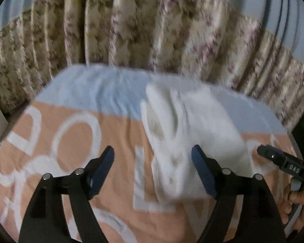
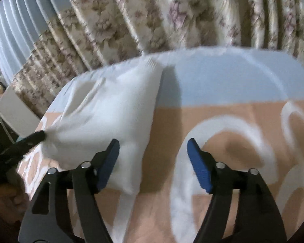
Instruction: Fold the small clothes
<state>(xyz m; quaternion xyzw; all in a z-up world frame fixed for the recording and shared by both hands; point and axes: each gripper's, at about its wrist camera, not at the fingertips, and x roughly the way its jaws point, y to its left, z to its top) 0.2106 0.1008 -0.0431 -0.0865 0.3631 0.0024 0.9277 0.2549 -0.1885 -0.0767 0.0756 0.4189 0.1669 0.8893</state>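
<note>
White cloth, a small garment, is lying folded on the peach-and-blue lettered bedspread, in front of the flowered curtain. Both tools are standing released: the left gripper is gaping at the garment's near edge, the right gripper just beside its other side, nothing pinched. It looks soft, light and limp; a near corner is probably offering the surest pinch.
</note>
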